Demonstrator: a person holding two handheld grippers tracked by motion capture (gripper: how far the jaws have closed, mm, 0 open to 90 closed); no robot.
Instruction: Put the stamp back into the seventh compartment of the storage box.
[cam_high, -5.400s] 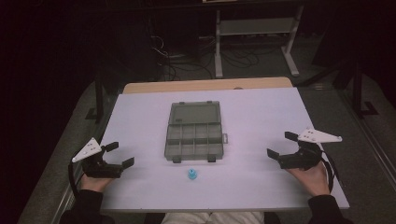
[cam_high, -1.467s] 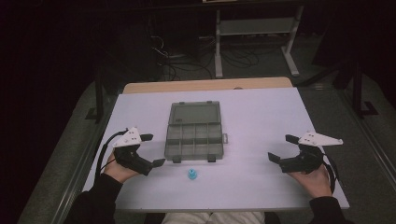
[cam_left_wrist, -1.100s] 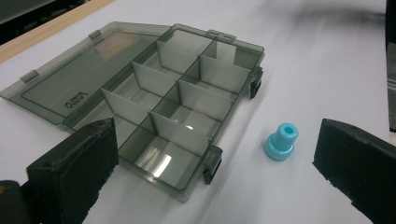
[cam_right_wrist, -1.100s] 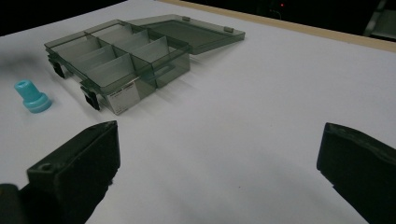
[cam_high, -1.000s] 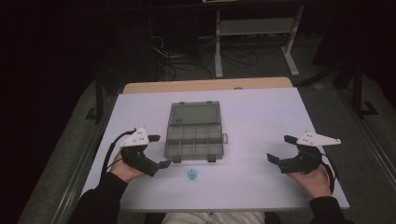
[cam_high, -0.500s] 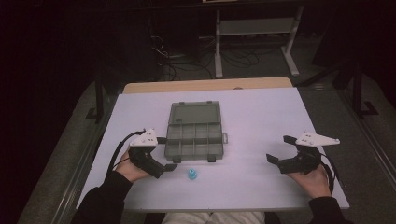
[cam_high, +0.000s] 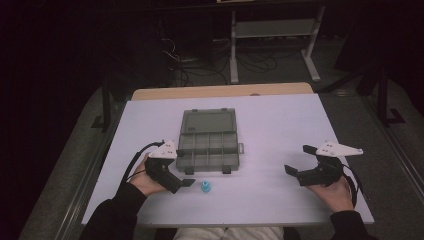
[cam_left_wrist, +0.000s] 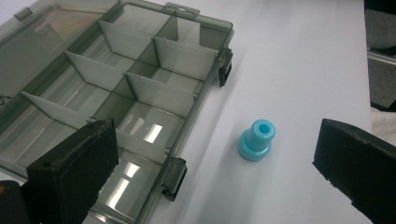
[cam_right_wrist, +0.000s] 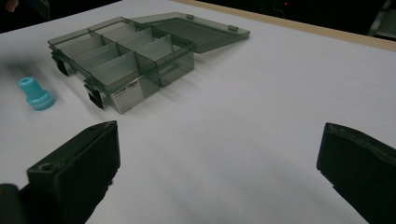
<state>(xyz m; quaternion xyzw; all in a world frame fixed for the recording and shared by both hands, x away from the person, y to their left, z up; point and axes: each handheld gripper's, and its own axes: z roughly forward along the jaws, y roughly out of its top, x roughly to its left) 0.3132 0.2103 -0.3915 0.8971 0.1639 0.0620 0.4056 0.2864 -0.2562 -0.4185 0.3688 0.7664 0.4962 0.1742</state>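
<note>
Left tongs (cam_left_wrist: 212, 175) stood released, jaws flanking the blue plastic bushing (cam_left_wrist: 257, 140), upright on the tabletop (cam_high: 280, 125) beside the organizer box (cam_high: 207, 141). Right tongs (cam_high: 298, 173) idled released. Bushing judged light, rigid, slippery; grip the narrower neck.

The organiser box (cam_left_wrist: 126, 93) is looking like smoky translucent plastic, glossy, with light being reflected off its smooth dividers. The small blue piece (cam_left_wrist: 257, 141) is appearing as smooth, slightly shiny plastic, while the table (cam_high: 280, 125) is being seen as a matt white sheet. The jaw pads of the left gripper (cam_left_wrist: 212, 172) are showing as matt black and slightly rough.
</note>
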